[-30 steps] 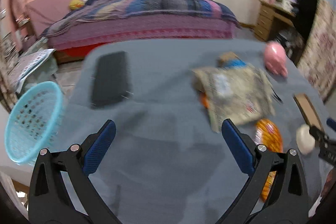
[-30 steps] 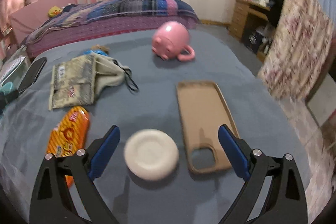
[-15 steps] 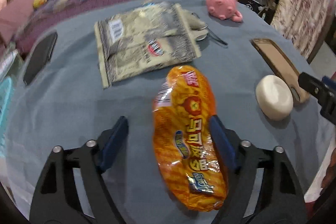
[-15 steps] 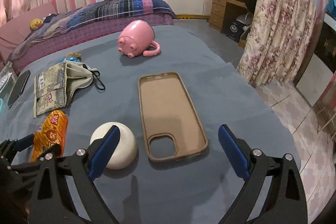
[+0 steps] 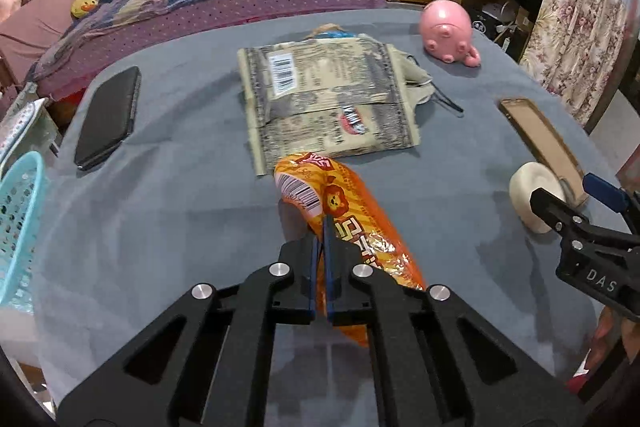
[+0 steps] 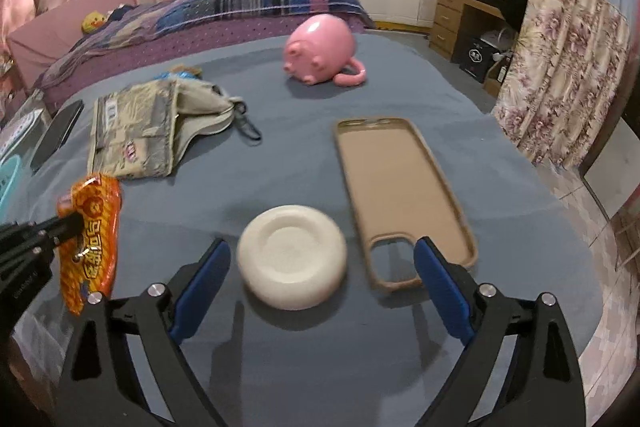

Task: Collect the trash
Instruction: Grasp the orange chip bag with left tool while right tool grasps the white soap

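My left gripper (image 5: 322, 247) is shut on an orange snack wrapper (image 5: 340, 211), pinching its middle; the wrapper hangs lifted off the grey table, also seen in the right wrist view (image 6: 94, 227). A flat beige-grey snack bag (image 5: 320, 103) lies beyond it on the table. A blue wrapper (image 5: 332, 33) peeks out behind that bag. My right gripper (image 6: 322, 267) is open and empty, low over the table, with a white round dish (image 6: 292, 263) between its fingers.
A light blue basket (image 5: 18, 219) sits off the table's left edge. A black phone (image 5: 108, 117), a pink pig mug (image 5: 448, 27) and a tan phone case (image 6: 400, 195) lie on the grey table (image 5: 160, 227). A bed stands behind.
My left gripper closed on the orange wrapper and raised it off the table. My right gripper moved left, bringing the white dish between its fingers.
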`<action>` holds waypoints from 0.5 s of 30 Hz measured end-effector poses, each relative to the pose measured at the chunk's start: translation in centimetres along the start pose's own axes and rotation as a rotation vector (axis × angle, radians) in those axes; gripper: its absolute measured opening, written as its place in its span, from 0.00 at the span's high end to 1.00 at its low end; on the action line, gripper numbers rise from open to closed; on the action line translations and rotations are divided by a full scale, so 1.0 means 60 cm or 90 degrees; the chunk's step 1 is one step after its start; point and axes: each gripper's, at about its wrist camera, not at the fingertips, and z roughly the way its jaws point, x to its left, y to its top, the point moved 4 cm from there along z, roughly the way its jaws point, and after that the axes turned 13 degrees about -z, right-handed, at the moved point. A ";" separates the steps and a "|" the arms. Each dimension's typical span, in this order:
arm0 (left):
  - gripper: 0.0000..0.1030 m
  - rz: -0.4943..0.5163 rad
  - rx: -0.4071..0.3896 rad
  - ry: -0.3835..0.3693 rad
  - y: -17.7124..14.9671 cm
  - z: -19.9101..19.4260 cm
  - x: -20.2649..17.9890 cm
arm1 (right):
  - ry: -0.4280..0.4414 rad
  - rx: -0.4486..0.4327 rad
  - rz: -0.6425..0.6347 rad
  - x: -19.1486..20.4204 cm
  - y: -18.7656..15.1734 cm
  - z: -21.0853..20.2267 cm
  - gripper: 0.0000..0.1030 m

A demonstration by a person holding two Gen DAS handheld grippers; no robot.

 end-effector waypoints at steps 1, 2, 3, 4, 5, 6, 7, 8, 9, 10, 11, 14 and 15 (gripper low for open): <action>0.99 0.002 -0.001 0.003 0.000 -0.001 0.002 | 0.000 0.006 -0.006 0.008 -0.003 0.002 0.22; 0.99 0.003 -0.002 0.005 0.001 -0.002 0.006 | 0.002 0.010 -0.010 0.013 -0.004 0.004 0.28; 0.99 0.003 -0.003 0.005 0.002 -0.004 0.008 | -0.001 0.017 -0.018 0.020 -0.007 0.006 0.30; 0.99 0.003 -0.003 0.003 0.003 -0.007 0.010 | -0.006 0.018 -0.027 0.025 -0.008 0.006 0.31; 0.99 0.003 -0.003 0.003 0.004 -0.008 0.012 | -0.007 0.018 -0.036 0.032 -0.007 0.006 0.39; 0.99 0.004 -0.005 0.004 0.004 -0.008 0.011 | 0.004 0.024 -0.035 0.036 -0.009 0.009 0.41; 0.99 0.004 -0.007 0.004 0.006 -0.011 0.013 | 0.006 0.028 -0.030 0.037 -0.010 0.012 0.41; 0.99 0.004 -0.008 0.004 0.006 -0.012 0.013 | 0.008 0.031 -0.024 0.037 -0.010 0.015 0.41; 0.99 0.003 -0.011 0.005 0.007 -0.014 0.015 | 0.011 0.032 -0.017 0.036 -0.009 0.018 0.41; 0.99 0.003 -0.013 0.005 0.008 -0.016 0.016 | 0.013 0.031 -0.013 0.036 -0.007 0.020 0.41; 0.99 0.002 -0.016 0.006 0.008 -0.019 0.019 | 0.015 0.030 -0.010 0.036 -0.005 0.023 0.41; 0.99 -0.007 -0.023 0.004 0.015 -0.026 0.028 | 0.024 0.025 -0.002 0.039 0.002 0.028 0.41; 0.99 -0.011 -0.026 0.003 0.018 -0.029 0.032 | 0.034 0.021 0.000 0.042 0.005 0.028 0.41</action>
